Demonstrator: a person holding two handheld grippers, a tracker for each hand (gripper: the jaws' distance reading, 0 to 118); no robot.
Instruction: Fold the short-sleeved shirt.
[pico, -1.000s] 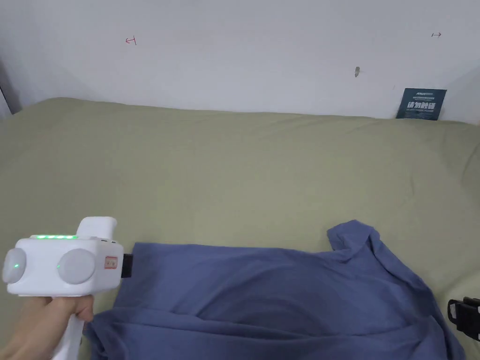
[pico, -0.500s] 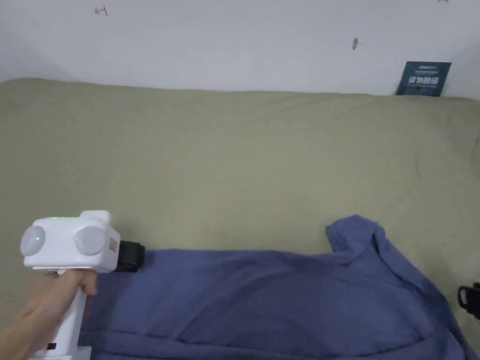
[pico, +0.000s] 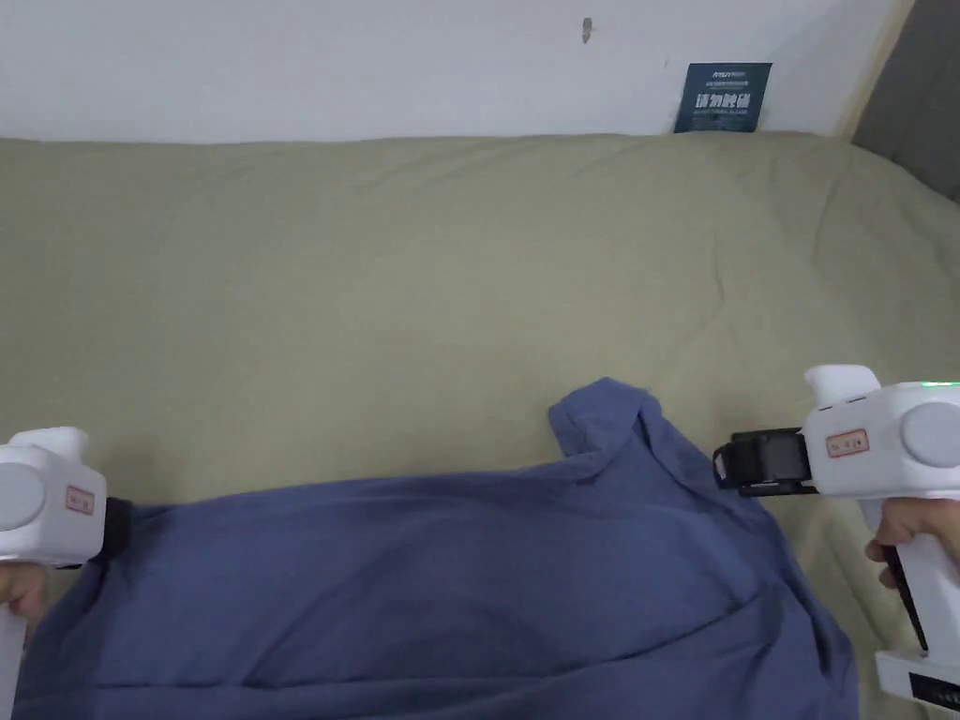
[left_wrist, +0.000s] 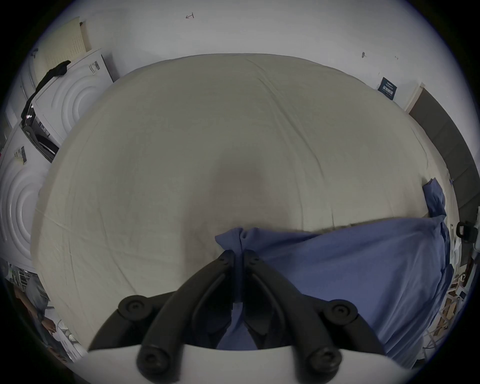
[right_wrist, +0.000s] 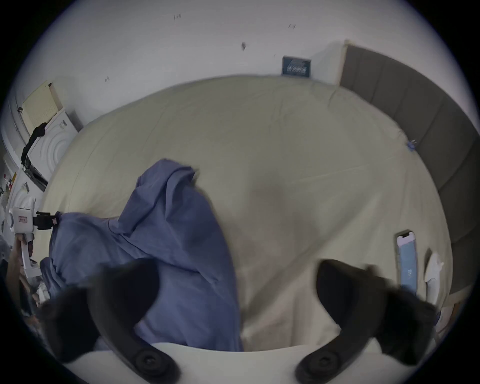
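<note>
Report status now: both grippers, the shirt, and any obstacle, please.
Left gripper shut on blue shirt edge. Right gripper open beside the shirt, holding nothing. Shirt spread unfolded on green bed. Phone lies off right.

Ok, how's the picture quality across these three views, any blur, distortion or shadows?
Head view: sharp, evenly lit. Left gripper view: fisheye bulges the bed; left gripper crisp on the blue shirt; soft shadow ahead. Right gripper view: same fisheye; open right gripper motion-blurred.

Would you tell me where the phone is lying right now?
In the right gripper view, the phone lies on the green bedsheet at the far right, well apart from the blue shirt.
</note>
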